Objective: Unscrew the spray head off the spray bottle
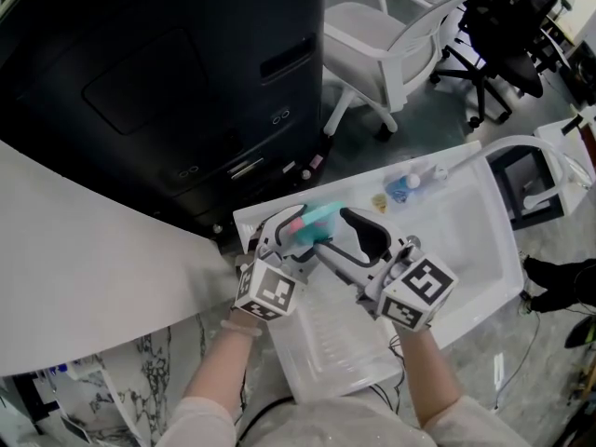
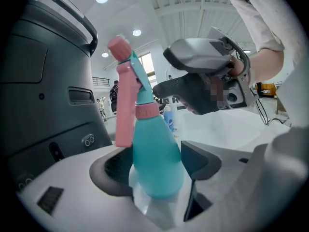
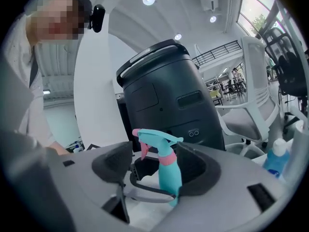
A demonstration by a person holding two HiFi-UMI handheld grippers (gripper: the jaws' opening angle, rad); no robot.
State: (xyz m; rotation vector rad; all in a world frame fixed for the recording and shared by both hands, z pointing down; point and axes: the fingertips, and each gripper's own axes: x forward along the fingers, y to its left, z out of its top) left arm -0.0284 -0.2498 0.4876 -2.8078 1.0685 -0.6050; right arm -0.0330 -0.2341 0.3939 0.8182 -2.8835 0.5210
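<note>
A teal spray bottle (image 1: 323,216) with a pink collar and pink trigger is held up over the white tray (image 1: 475,240). My left gripper (image 1: 296,233) is shut on its teal body (image 2: 157,158), with a pad on each side. In the left gripper view the spray head (image 2: 126,62) stands above the jaws. My right gripper (image 1: 339,231) comes in from the right. It is open, its wide jaws on either side of the spray head (image 3: 157,140) and collar (image 3: 167,159). The right pad is close to the collar, and a clear gap shows on the left.
A big black machine (image 1: 186,82) stands just behind the tray. A small blue-capped bottle (image 1: 407,185) and a small yellowish item (image 1: 379,202) lie at the tray's far side. A white chair (image 1: 391,35) and black chairs (image 1: 503,26) are beyond. A white curved tabletop (image 1: 74,250) is at the left.
</note>
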